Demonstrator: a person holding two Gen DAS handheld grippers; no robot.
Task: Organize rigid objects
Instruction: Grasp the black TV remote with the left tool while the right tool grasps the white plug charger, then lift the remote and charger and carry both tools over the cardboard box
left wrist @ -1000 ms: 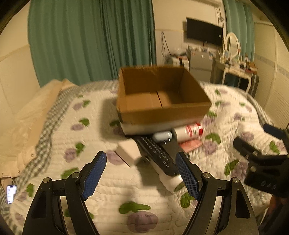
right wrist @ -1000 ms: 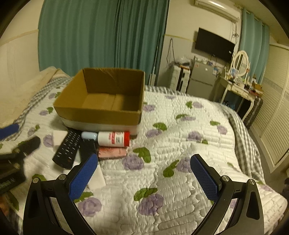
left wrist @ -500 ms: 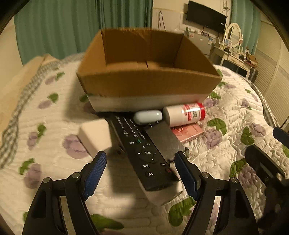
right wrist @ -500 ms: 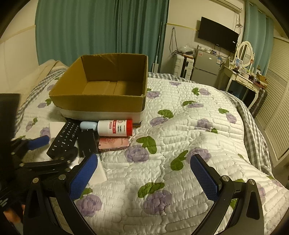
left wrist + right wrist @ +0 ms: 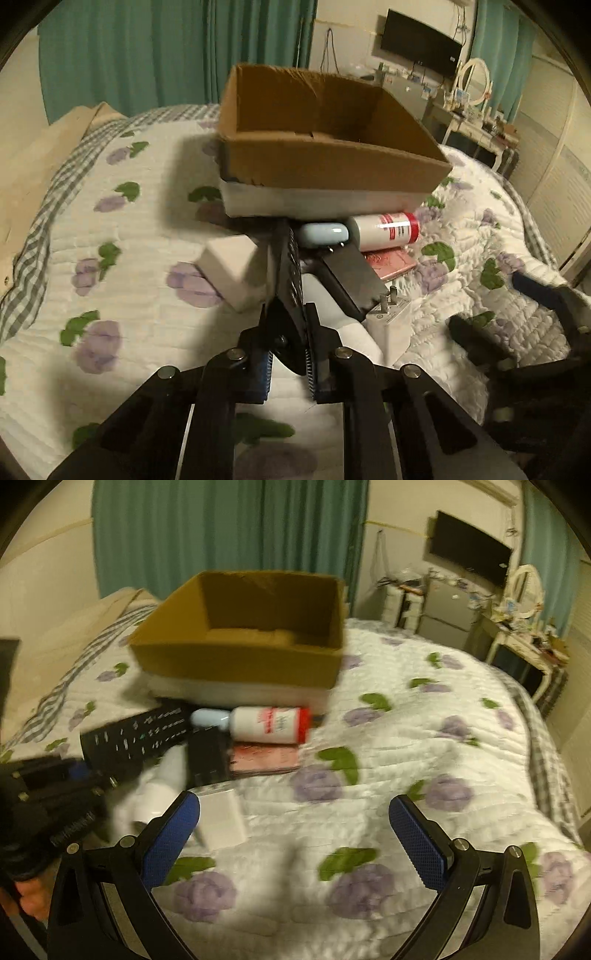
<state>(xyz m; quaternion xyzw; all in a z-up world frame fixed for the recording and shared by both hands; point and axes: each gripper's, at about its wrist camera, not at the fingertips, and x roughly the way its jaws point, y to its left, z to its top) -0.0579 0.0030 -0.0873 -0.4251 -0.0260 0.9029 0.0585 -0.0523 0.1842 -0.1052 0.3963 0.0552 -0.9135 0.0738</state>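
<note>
Now lifted on edge, remote (image 5: 286, 273) clenched in left claw (image 5: 288, 363); right claw (image 5: 295, 834) released

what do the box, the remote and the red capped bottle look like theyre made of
The open brown box looks like matte corrugated cardboard, going by its raw, frayed edges. The black remote control, pinched in the left tongs, looks like matte hard plastic with small moulded buttons. The white bottle with the red cap looks like glossy plastic; a light streak shows along it.
</note>
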